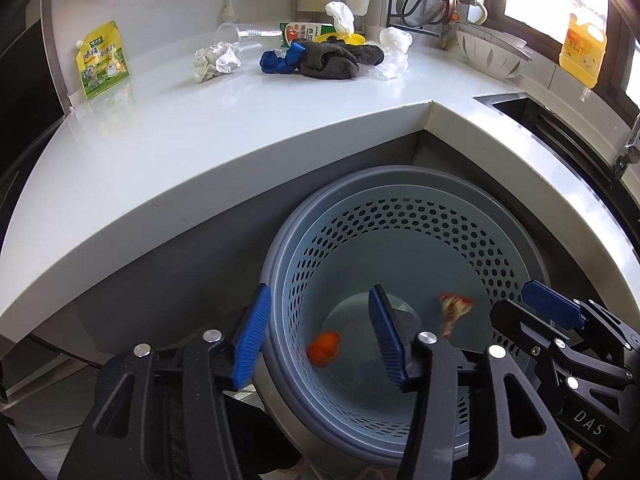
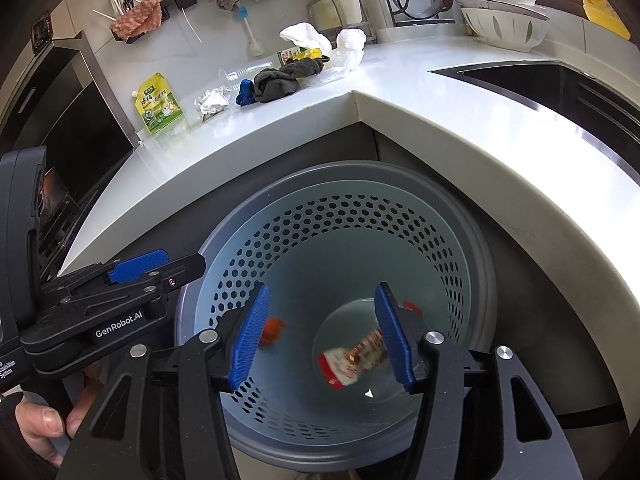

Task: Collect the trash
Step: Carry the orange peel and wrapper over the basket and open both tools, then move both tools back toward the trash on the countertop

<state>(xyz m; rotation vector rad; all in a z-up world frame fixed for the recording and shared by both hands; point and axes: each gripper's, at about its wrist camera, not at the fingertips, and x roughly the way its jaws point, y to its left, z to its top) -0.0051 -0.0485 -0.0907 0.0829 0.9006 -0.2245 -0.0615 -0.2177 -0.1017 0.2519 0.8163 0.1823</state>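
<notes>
Crumpled white paper ball on the white bench is judged light and crushable, best pinched across its middle. Both the left claw and right claw are held released, empty, above the perforated blue-grey bin.

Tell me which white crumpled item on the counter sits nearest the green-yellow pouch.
The crumpled paper ball, just right of the pouch and left of the dark cloth. The white tissue and the plastic wrap lie beyond the cloth, farther off.

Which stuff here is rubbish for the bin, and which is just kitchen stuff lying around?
Trash job: crumpled paper, clear plastic cup, yellow pouch, white tissues, bin.

Just lying about: colander, oil bottle, dark cloth.
</notes>
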